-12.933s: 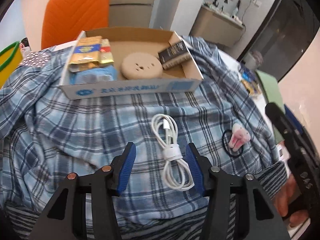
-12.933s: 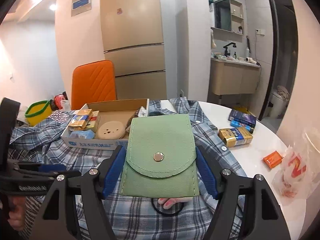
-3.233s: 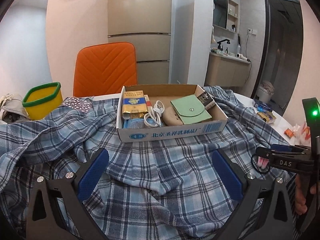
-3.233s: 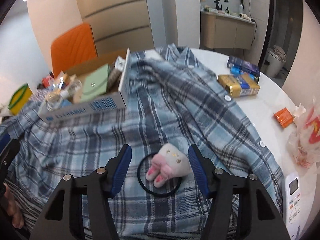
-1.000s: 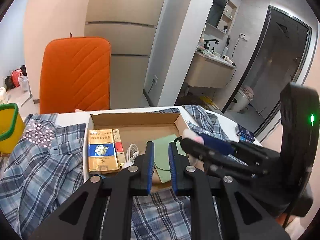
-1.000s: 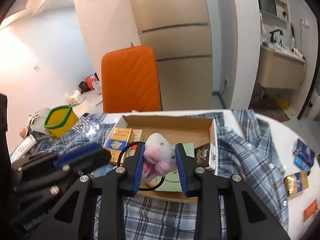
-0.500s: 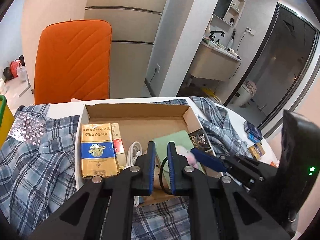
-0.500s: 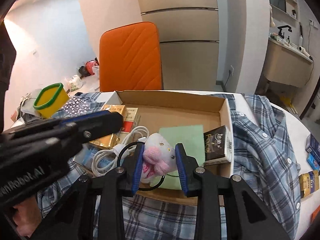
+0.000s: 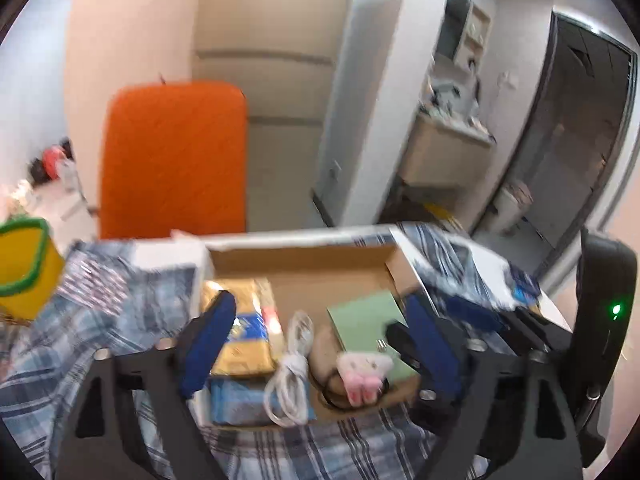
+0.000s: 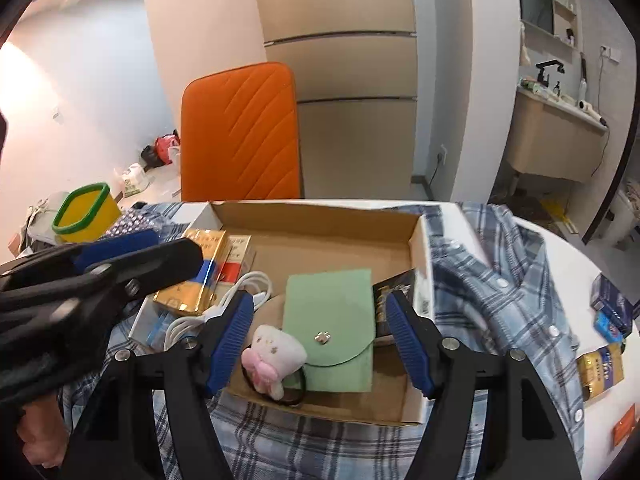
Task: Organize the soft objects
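A cardboard box (image 10: 422, 240) sits on a blue plaid shirt (image 10: 500, 280). In it lie a plush bunny hair tie (image 10: 274, 354), a green pouch (image 10: 332, 312), a white cable (image 10: 240, 292), gold packets (image 10: 200, 276) and a dark packet (image 10: 394, 290). My right gripper (image 10: 320, 340) is open over the box's front, the bunny lying free by its left finger. My left gripper (image 9: 320, 344) is open above the box (image 9: 304, 268); the bunny (image 9: 362, 372), pouch (image 9: 368, 320) and cable (image 9: 292, 364) show between its fingers. The left view is blurred.
An orange chair (image 10: 240, 132) stands behind the table. A yellow bin (image 10: 84, 212) is at the left. Small packets (image 10: 600, 368) lie on the white table (image 10: 568, 256) at the right. A fridge (image 10: 340, 60) and a sink counter (image 10: 556, 136) are beyond.
My right gripper has opened and let the bunny hair tie drop into the box beside the green pouch. My left gripper has opened from shut and moved, blurring its view.
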`<state>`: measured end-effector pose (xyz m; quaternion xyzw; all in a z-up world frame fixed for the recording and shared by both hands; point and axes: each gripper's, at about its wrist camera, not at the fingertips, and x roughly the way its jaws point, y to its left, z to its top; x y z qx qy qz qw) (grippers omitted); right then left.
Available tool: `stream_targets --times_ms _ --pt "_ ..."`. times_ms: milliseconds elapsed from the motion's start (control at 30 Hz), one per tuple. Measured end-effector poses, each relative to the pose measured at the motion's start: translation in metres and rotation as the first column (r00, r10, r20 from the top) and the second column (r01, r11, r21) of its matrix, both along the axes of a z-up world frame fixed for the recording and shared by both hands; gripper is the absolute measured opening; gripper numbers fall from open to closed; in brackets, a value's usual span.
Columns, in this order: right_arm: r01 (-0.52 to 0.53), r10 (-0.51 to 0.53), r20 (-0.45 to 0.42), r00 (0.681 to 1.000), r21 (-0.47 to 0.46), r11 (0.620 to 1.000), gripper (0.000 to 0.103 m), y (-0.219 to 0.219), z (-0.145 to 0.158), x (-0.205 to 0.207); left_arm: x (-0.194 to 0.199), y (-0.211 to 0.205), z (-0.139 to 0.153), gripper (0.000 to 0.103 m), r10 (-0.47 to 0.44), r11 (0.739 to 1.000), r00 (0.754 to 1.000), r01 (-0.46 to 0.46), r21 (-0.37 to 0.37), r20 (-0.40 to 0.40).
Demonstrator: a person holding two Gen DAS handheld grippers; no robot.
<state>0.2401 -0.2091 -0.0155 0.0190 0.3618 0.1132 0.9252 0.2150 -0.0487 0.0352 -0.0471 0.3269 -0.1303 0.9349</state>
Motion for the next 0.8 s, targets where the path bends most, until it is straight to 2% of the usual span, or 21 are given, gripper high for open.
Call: stream_targets --times_ms 133,167,200,233,267,300,400,467,533,667,800 --pt "0.027 -0.026 0.042 0.999 -0.028 0.999 0.071 -0.006 0.009 -0.006 -0.01 0.005 0.016 0.088 0.007 1.0 0.998 -0.008 0.015 0.063" --pt "0.037 -0.035 0.053 0.998 -0.033 0.999 0.072 -0.007 0.012 -0.008 -0.013 0.005 0.02 0.092 0.016 0.999 0.996 -0.018 0.028 0.086" --pt "0.046 -0.044 0.061 0.997 -0.033 0.998 0.077 -0.01 0.015 -0.009 -0.016 0.005 0.024 0.095 0.024 0.999 0.994 -0.028 0.04 0.109" --pt "0.061 -0.059 0.081 0.995 -0.028 0.998 0.084 -0.013 0.019 -0.013 -0.02 0.006 0.027 0.097 0.031 0.998 0.99 -0.038 0.05 0.138" --pt "0.069 -0.066 0.101 0.993 -0.027 0.997 0.085 -0.014 0.023 -0.015 -0.024 0.006 0.03 0.099 0.034 0.997 0.986 -0.043 0.057 0.162" --pt "0.078 -0.073 0.124 0.99 -0.03 0.997 0.086 -0.016 0.027 -0.018 -0.028 0.007 0.032 0.102 0.032 0.997 0.982 -0.045 0.062 0.188" --pt "0.098 -0.088 0.179 0.98 -0.047 0.994 0.086 -0.019 0.039 -0.028 -0.04 0.007 0.037 0.102 0.024 0.996 0.966 -0.045 0.077 0.259" --pt "0.109 -0.105 0.217 0.97 -0.006 0.994 0.089 -0.026 0.047 -0.036 -0.047 0.009 0.041 0.102 0.044 0.994 0.952 -0.072 0.082 0.303" --pt "0.13 -0.132 0.258 0.957 0.026 0.991 0.103 -0.033 0.055 -0.043 -0.053 0.013 0.043 0.102 0.074 0.993 0.937 -0.102 0.064 0.342" --pt "0.158 -0.154 0.362 0.919 0.018 0.987 0.103 -0.039 0.071 -0.063 -0.058 0.025 0.046 0.102 0.104 0.993 0.93 -0.114 0.008 0.352" --pt "0.166 -0.158 0.41 0.898 0.015 0.986 0.103 -0.044 0.083 -0.08 -0.064 0.03 0.045 0.102 0.115 0.991 0.925 -0.13 0.016 0.361"
